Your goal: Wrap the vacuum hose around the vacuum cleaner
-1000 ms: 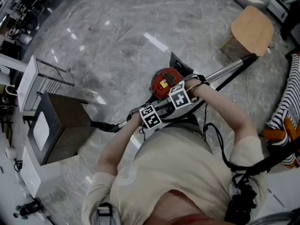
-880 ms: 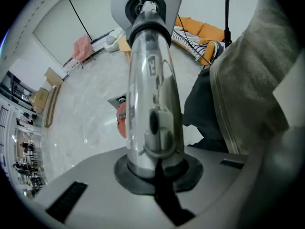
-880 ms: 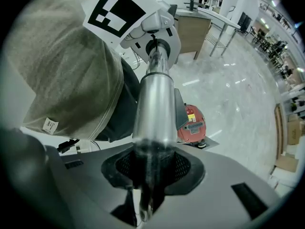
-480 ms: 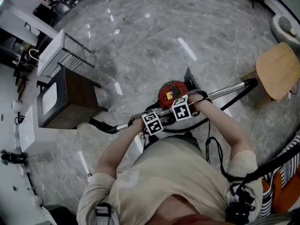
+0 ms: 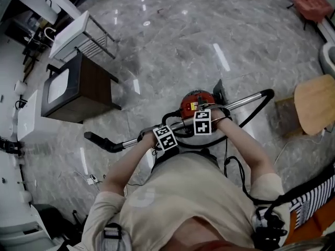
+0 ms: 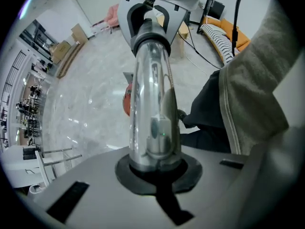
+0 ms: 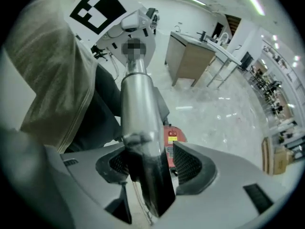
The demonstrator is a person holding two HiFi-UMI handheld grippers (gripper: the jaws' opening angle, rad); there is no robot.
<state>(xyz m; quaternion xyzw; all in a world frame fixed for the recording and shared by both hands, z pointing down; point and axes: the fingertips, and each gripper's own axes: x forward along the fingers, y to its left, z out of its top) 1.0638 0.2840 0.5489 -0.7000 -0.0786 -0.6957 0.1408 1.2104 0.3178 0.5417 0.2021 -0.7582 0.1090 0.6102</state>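
— Down on the grey marble floor (image 5: pixel 172 46), just ahead of the feet: red vacuum cleaner (image 5: pixel 198 101), top face up. Crossed from above by the chrome tube (image 5: pixel 242 101), held roughly level over it.

— And the hose?

— Black hose (image 5: pixel 255 111) bending off the tube's far right end, then curving back toward the machine. Another black loop close beside the red shell. Hard to tell whether any turn goes fully round.

— Grip on the tube?

— Left gripper (image 5: pixel 165 138) clamped hard on the chrome, pads closed round it, pointing down. Right gripper (image 5: pixel 202 122) straddling the same tube, nearer the machine. Jaws there just been opening: one pad against the metal, the other standing clear, red shell showing through the gap.

— Left end of the tube?

— Black nozzle end (image 5: pixel 99 141) sticking out to the left, above bare floor.

— Room to swing?

— Plenty ahead: open marble beyond the machine. Tighter at the sides. Dark cabinet (image 5: pixel 78 88) and white rack (image 5: pixel 78 33) up on the left, apart from the nozzle end. Wooden stool (image 5: pixel 314 104) at the right edge, near the hose bend but not touching. Behind, hemmed in by the person's own legs and beige shirt (image 5: pixel 183 192).
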